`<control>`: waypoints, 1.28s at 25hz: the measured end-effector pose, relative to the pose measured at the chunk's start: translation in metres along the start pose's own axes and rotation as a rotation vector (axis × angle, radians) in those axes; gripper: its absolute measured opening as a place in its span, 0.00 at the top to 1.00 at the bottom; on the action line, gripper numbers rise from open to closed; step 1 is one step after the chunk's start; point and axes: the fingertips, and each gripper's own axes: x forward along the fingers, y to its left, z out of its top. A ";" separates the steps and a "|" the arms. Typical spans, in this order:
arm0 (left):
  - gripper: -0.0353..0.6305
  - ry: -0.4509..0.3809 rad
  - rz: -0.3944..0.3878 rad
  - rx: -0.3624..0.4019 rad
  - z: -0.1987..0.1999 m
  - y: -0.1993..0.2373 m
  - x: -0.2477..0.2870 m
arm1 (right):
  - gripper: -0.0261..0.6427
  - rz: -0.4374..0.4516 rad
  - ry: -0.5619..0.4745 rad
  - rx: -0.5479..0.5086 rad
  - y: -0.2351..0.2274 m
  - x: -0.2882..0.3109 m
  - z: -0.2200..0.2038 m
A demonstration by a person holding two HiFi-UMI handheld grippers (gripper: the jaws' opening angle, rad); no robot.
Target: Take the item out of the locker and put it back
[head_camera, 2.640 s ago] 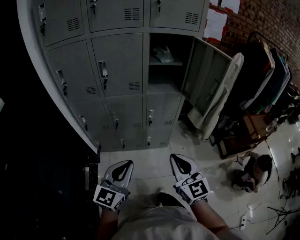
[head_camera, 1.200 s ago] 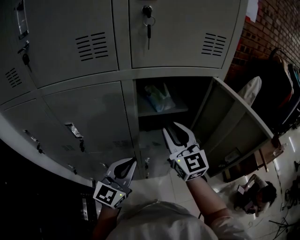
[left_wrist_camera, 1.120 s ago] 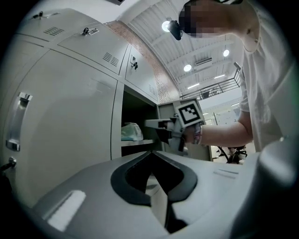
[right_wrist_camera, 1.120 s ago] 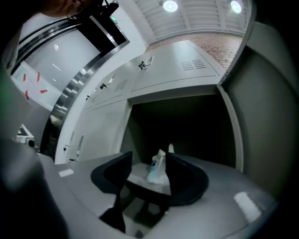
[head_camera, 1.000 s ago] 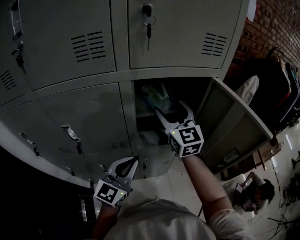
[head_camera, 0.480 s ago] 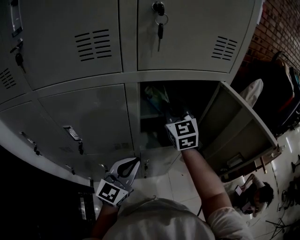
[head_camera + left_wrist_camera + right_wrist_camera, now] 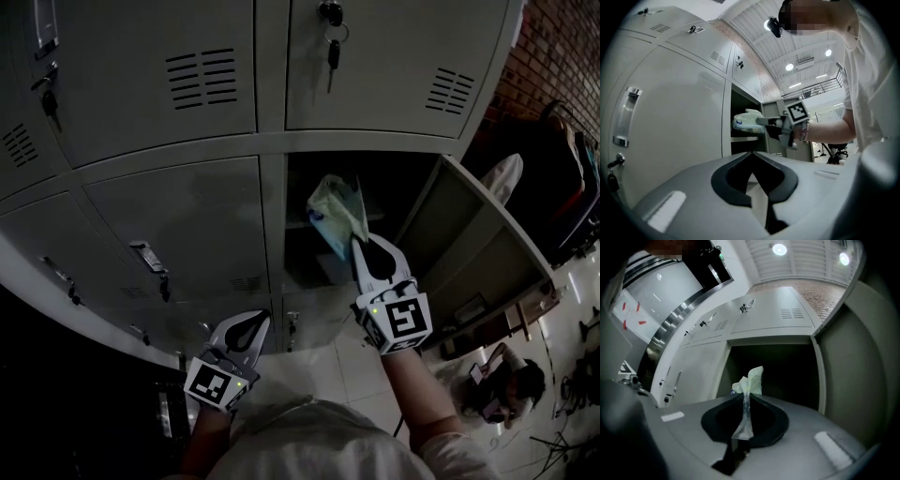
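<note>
A pale, crumpled plastic bag [image 7: 337, 214] with something inside hangs just in front of the open locker compartment [image 7: 403, 178]. My right gripper [image 7: 361, 241] holds it by a thin pinched edge, its jaws closing tight on the film. In the right gripper view the bag [image 7: 751, 379] stands up from between the right gripper's [image 7: 744, 398] jaws, with the dark compartment behind. The left gripper view shows the bag [image 7: 747, 123] held out at the locker mouth. My left gripper [image 7: 255, 321] hangs low at the left, shut and holding nothing, also the left gripper [image 7: 751, 168].
The open locker door [image 7: 478, 239] swings out to the right of my right arm. Closed grey locker doors [image 7: 178, 225] fill the left and top; keys [image 7: 332, 37] hang from the door above. A shelf [image 7: 302, 225] crosses the compartment. Clutter and a rack stand at far right.
The right gripper reached into the compartment, shut on the bag and drew it back out toward me. The left gripper has stayed low at the left.
</note>
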 end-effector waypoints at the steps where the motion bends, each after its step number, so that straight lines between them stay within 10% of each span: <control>1: 0.94 -0.006 0.012 0.000 0.001 0.003 -0.003 | 0.94 0.007 -0.006 0.012 0.011 -0.015 -0.003; 17: 0.94 0.034 -0.013 -0.066 -0.021 -0.040 -0.063 | 0.94 0.049 0.185 0.165 0.110 -0.162 -0.074; 32: 0.94 0.034 0.150 -0.084 -0.016 -0.208 -0.136 | 0.94 0.119 0.181 0.212 0.088 -0.350 -0.049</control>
